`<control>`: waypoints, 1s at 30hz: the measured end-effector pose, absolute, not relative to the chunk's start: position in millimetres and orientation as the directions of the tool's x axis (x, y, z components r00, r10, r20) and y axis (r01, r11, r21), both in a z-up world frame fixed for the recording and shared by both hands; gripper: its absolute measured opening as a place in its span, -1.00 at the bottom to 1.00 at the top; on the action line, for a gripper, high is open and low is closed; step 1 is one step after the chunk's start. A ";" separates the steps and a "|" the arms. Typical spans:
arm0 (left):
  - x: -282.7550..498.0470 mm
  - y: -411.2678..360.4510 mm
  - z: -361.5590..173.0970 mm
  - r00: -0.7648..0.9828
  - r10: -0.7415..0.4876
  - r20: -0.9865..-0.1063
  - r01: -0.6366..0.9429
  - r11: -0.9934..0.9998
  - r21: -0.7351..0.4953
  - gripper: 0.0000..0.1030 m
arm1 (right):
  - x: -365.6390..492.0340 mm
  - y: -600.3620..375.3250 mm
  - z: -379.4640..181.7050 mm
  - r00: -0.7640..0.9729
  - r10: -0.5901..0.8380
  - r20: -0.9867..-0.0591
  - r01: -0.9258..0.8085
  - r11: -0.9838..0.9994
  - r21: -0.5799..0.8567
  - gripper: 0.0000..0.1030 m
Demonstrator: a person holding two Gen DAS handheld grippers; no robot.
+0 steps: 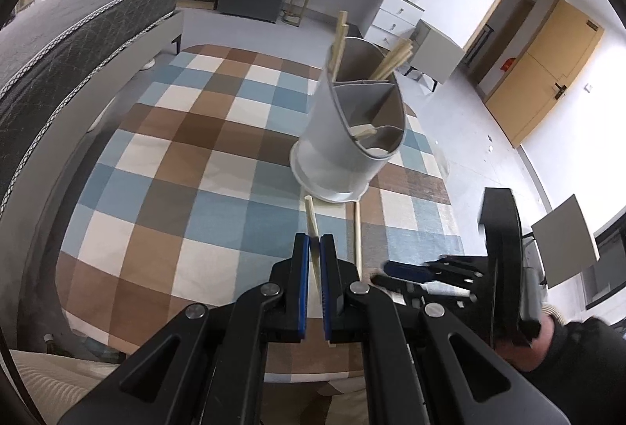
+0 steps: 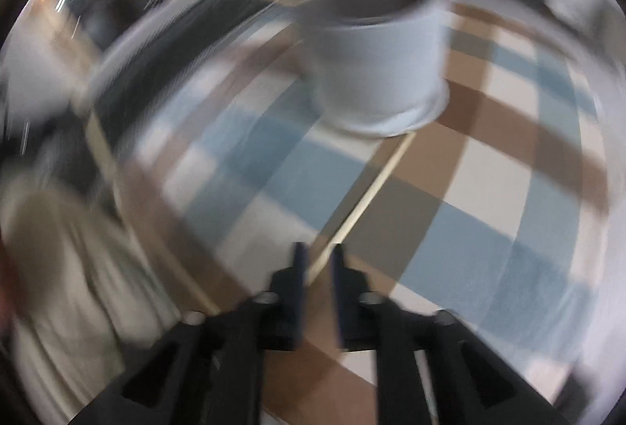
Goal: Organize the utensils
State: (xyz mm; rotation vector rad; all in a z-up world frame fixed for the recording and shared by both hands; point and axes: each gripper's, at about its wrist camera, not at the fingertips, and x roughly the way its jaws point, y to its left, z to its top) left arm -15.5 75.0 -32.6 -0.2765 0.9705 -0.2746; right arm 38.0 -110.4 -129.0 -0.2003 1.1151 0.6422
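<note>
i see the holder [image 1: 352, 135], a grey divided tub, standing upright on the checked cloth [image 1: 187, 159], and i place everything from it. several pale chopsticks stand in its far compartments, leaning against the rim, and a pale flat piece lies in the near one; i cannot tell what that piece is. just in front of the holder's base my left gripper [image 1: 315, 249] is pressed together on one chopstick [image 1: 312, 221], whose free end points up toward the base and stops just short of it. a second chopstick [image 1: 357, 237] lies flat on the cloth beside the first, its far end almost at the holder's foot. in front of the holder and to the right of that stick, the right gripper [image 1: 426, 270] comes in sideways, a hand [image 1: 547, 331] in a dark sleeve behind it. the right wrist view is heavily blurred: its blue-padded jaws stand apart, with the loose stick [image 2: 367, 190] running from the holder's base [image 2: 391, 72] down between them, and i see no pad pressing on it.
</note>
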 end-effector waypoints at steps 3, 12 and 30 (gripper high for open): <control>-14.3 83.9 -34.5 0.535 -0.343 -0.772 0.081 0.930 -0.358 -0.98 | 18.9 -94.8 -127.7 0.226 0.318 -0.921 -0.739 0.672 0.051 -0.31; -5.9 94.9 -40.0 0.521 -0.344 -0.781 0.049 0.926 -0.375 -0.98 | -27.1 -44.8 -153.6 0.240 0.038 -0.970 -0.971 0.006 -0.240 -0.30; 11.6 118.5 -51.3 0.509 -0.318 -0.800 -0.029 0.922 -0.385 -0.98 | 31.1 5.2 -151.0 0.010 0.172 -0.985 -0.984 0.177 0.021 -0.91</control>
